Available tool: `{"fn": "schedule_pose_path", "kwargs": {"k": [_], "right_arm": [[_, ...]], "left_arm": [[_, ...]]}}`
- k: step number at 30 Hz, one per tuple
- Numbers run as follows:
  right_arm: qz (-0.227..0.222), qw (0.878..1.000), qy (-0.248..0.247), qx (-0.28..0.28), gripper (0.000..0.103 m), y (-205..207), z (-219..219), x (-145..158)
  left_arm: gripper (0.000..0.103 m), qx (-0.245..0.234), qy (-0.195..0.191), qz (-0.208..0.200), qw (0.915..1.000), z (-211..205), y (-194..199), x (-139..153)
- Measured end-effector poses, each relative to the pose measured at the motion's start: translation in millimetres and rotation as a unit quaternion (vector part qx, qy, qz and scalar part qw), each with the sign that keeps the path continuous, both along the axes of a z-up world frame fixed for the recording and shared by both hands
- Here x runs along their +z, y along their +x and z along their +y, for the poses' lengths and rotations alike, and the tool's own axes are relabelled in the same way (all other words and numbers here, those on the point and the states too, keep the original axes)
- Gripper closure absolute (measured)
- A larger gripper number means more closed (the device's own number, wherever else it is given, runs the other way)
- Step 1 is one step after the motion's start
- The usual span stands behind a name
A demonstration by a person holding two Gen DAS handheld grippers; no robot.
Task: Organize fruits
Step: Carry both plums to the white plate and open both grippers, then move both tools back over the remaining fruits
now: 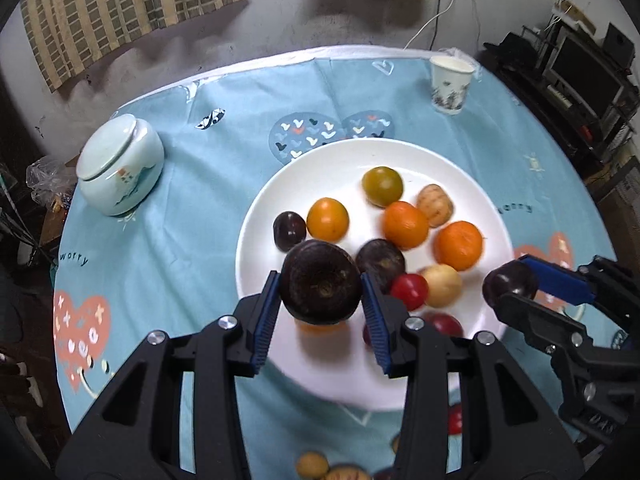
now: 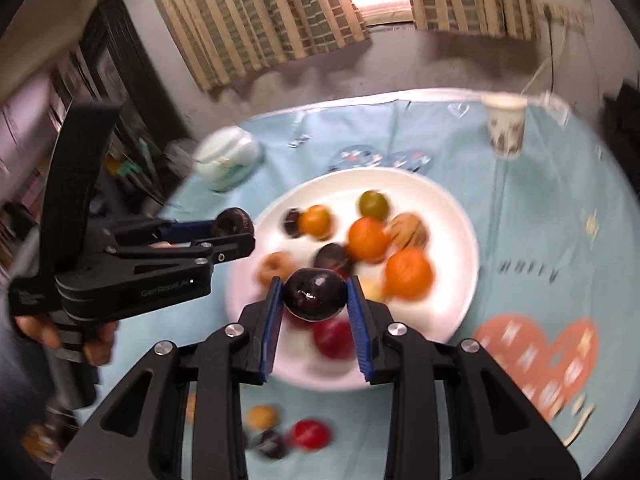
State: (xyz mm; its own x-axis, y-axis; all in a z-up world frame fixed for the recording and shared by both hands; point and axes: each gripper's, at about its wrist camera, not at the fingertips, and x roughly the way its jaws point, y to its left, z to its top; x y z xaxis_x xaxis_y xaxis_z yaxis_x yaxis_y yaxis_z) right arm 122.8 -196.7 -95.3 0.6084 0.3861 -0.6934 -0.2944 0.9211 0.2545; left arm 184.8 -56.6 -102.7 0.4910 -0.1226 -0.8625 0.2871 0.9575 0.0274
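Note:
My left gripper [image 1: 320, 278] is shut on a round dark brown fruit [image 1: 320, 296], held above the near edge of a white plate [image 1: 400, 152]. The plate carries several fruits: oranges [image 1: 458, 245], a greenish one [image 1: 382, 186], dark plums [image 1: 289, 230], a red fruit [image 1: 409, 290] and pale yellow ones. My right gripper [image 2: 315, 284] is shut on a glossy dark plum [image 2: 316, 298] over the plate's [image 2: 400, 176] near side. That gripper [image 1: 516, 290] shows at the right of the left wrist view. In the blurred right wrist view, the left gripper [image 2: 236, 230] shows at the plate's left.
A pale lidded ceramic jar [image 1: 120, 164] stands left of the plate and a paper cup [image 1: 450, 84] at the far right, both on the blue patterned tablecloth [image 1: 180, 240]. Loose fruits [image 2: 308, 434] lie on the cloth near me. A hand [image 2: 40, 328] holds the left gripper's handle.

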Motion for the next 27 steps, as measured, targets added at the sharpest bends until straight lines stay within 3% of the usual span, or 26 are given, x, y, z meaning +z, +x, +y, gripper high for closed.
{"fn": "schedule_pose_path", "kwargs": {"k": [8,9,10,11,18,27], "right_arm": [[0.003,0.998,-0.069,0.001,0.066,41.3,8.4,-22.0],[0.001,0.997,-0.076,-0.006,0.058,42.1,6.8,-23.5],[-0.008,0.998,-0.064,-0.016,0.035,40.1,2.4,-22.4],[-0.015,0.998,-0.05,-0.019,0.031,35.5,0.2,-18.7],[-0.009,0.999,-0.031,-0.021,0.031,10.6,-9.6,-1.5],[0.007,0.999,-0.021,-0.028,0.031,-77.4,-19.4,1.5]], "left_arm": [[0.057,-0.004,0.019,-0.013,0.9997,-6.0,19.2,-15.3],[0.054,-0.005,0.022,-0.016,0.9996,-6.6,19.7,-15.8],[0.049,-0.005,0.022,-0.018,0.9996,-6.0,18.8,-15.1],[0.046,-0.004,0.02,-0.02,0.9996,-4.9,18.2,-13.5],[0.04,0.01,0.019,-0.038,0.9991,1.9,-5.1,6.8],[0.034,0.008,0.009,-0.076,0.997,7.9,-64.5,49.6]]}}
